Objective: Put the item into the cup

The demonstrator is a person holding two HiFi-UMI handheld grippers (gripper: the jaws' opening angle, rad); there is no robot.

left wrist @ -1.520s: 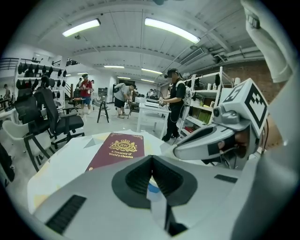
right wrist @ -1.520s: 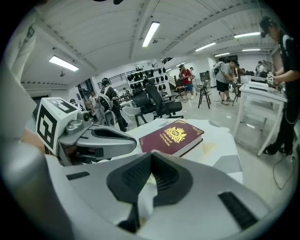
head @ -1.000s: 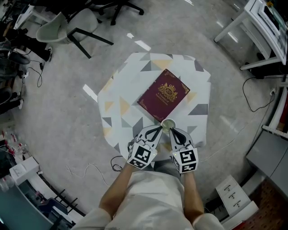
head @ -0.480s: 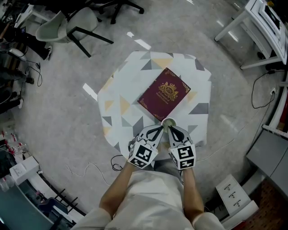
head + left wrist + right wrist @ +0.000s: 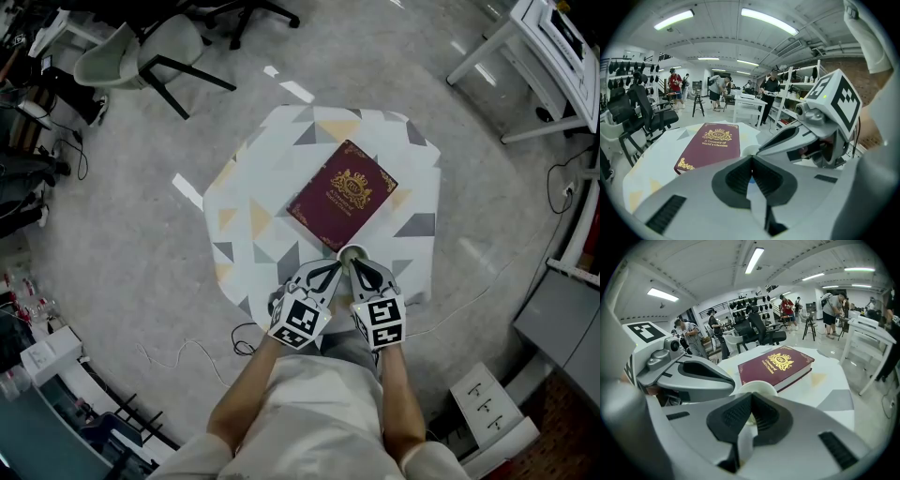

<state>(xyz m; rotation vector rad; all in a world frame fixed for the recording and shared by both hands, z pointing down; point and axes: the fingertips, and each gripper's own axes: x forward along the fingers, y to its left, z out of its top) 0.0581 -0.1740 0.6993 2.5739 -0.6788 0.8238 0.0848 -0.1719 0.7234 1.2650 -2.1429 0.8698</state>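
Since a second ago the right gripper (image 5: pixel 359 272) has crept a little forward toward the cup (image 5: pixel 352 254), its marker cube now sitting slightly farther up the head view; the left gripper (image 5: pixel 330 272) has hardly shifted.

Both grippers have their jaws pressed together. In the left gripper view the ribbed pads (image 5: pixel 740 178) meet at the tip, and a speck of blue shows in the slit below them, too small to name. In the right gripper view the pads (image 5: pixel 733 416) also meet, with only table pattern visible through the gap lower down.

The two grippers lie side by side at the table's near edge, tips angled toward each other and close together. The cup stands upright on the table (image 5: pixel 253 187) just ahead of both tips, nearer the right one. Its white rim shows right behind the right gripper's closed jaws. Its inside cannot be seen clearly.

Just beyond the cup lies a maroon book (image 5: pixel 341 197), flat and closed, gold crest up, its near corner right at the cup.

The table is white with grey and yellow triangles. A chair (image 5: pixel 141 52) stands well off on the floor, and people stand far behind in both gripper views.
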